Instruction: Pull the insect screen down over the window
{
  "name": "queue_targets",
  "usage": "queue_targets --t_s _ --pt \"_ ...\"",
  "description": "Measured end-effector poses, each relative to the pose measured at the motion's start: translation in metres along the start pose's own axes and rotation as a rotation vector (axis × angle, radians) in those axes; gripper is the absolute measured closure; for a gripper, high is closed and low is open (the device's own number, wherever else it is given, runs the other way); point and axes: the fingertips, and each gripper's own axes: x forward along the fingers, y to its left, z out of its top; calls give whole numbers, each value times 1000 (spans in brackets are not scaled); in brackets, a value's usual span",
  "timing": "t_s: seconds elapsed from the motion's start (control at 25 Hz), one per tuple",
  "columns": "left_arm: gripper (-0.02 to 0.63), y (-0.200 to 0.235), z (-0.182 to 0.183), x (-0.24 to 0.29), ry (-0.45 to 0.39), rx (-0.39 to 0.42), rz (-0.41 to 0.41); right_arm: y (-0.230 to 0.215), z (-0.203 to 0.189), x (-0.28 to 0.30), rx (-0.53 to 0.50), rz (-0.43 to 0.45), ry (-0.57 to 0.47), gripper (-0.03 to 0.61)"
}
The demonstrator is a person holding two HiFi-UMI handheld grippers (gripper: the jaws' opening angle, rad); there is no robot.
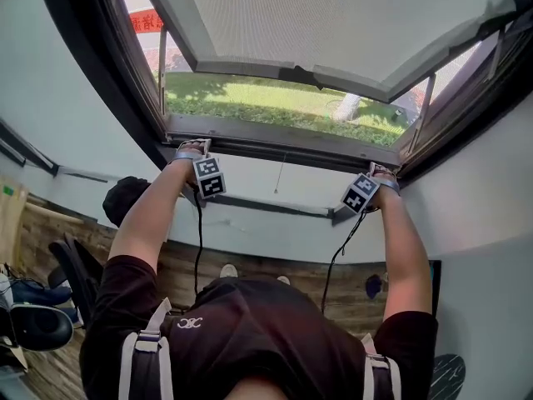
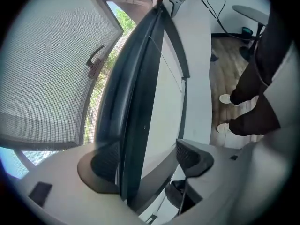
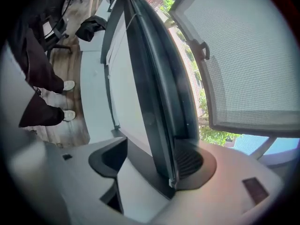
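While reaching up to the bottom edge of the window, got both grippers parked on the same dark insect screen bar, one near each end. Left gripper: spread wide, straddling the bar, not pinching it. Bar lying right up against the outdoor-side pad, plain gap over to the room-side pad. Right gripper: same deal mirrored, spread wide with the bar running up between the jaws, snug against the outdoor-side pad, room-side pad standing clear. No squeeze from either one, just sitting around it. Past the jaws on the outdoor side: gray mesh-looking panel tilted outward, dark handle on its frame, green lawn underneath. On the room side of each gripper: white wall, and further back a wooden floor plus a pair of white shoes. Can't really pick out the screen's own mesh above the bar from any view.
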Motion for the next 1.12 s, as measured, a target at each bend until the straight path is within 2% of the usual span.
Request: queue_targets --t_s 0.08,0.12,0.16,0.24,0.36,0.44,0.56,0.64,0.72,0.84,0.92,1.0,1.12 --pt "239 3 0 5 -4 -13 18 2 3 5 27 -13 -7 241" --pt "235 6 0 7 -8 -18 28 3 5 7 45 -22 -13 208" --pt "268 10 0 9 -10 -15 38 2 7 8 62 -30 -21 219" --pt "385 22 -1 8 -2 0 43 -5 10 8 86 -31 -34 280" --pt "387 25 1 2 11 10 40 -7 8 5 104 -40 -43 259" --pt "396 26 0 -6 -20 -34 60 -5 8 0 148 -55 -75 239" --pt "396 33 -4 -18 -49 -167 84 -5 7 -4 197 -95 -110 229" --pt "400 41 -3 -32 -75 -236 129 -8 6 -9 216 -115 -126 230" --pt "447 47 1 -41 -146 -333 170 -12 13 -20 277 -109 -182 275" --pt "587 53 20 -68 -313 -580 179 -14 34 -51 502 -31 -355 451" --pt "599 59 39 -94 -429 -719 172 -23 52 -81 687 -5 -505 515" --pt "600 66 56 -117 -503 -803 175 -39 70 -113 849 -30 -658 561" --pt "600 72 75 -150 -583 -941 172 -54 94 -161 1018 -37 -858 572"
